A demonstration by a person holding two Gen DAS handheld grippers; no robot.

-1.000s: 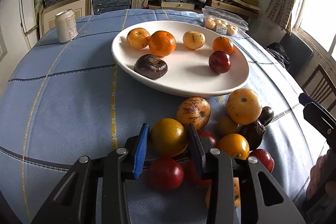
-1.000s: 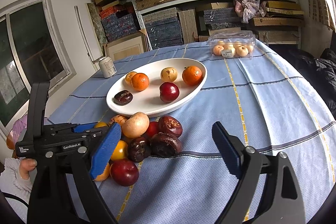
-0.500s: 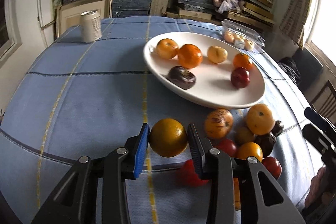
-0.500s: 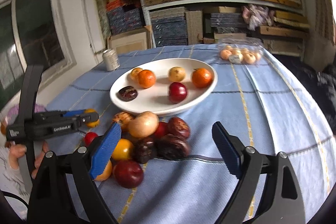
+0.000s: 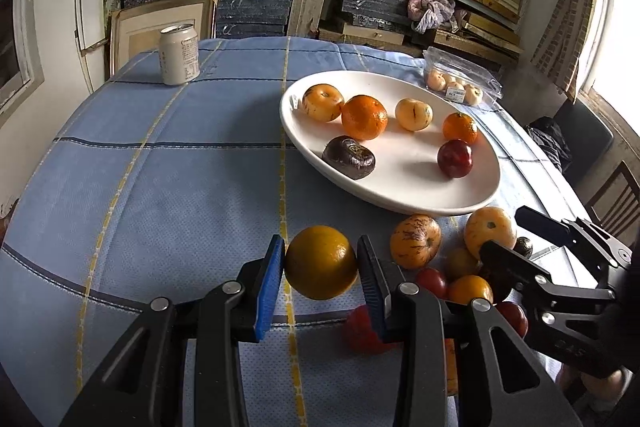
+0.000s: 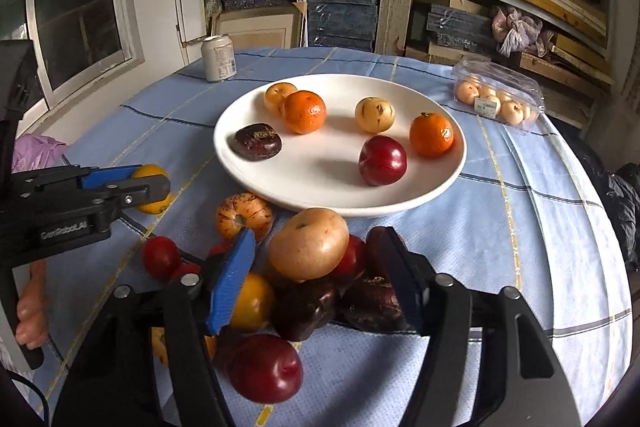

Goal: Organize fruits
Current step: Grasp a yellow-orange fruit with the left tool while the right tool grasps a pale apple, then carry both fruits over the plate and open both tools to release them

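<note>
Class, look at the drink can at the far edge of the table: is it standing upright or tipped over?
Upright. The drink can stands on its base on the blue tablecloth, with its top rim facing up.

Round table w/ blue cloth (image 5: 168, 187) carries white plate (image 5: 400, 199), can (image 5: 179, 55), clear pack (image 6: 500, 95), loose fruit pile (image 6: 308, 267)

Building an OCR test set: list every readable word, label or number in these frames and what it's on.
"GenRobot.AI": embossed on the body of the left tongs, seen in the right wrist view.
Can: printed text, too small to read.
Clear fruit box: white price sticker, blurred.
Dark fruit on the plate: gold sticker, illegible.
Right tongs body in the left view: embossed letters, unreadable.
</note>
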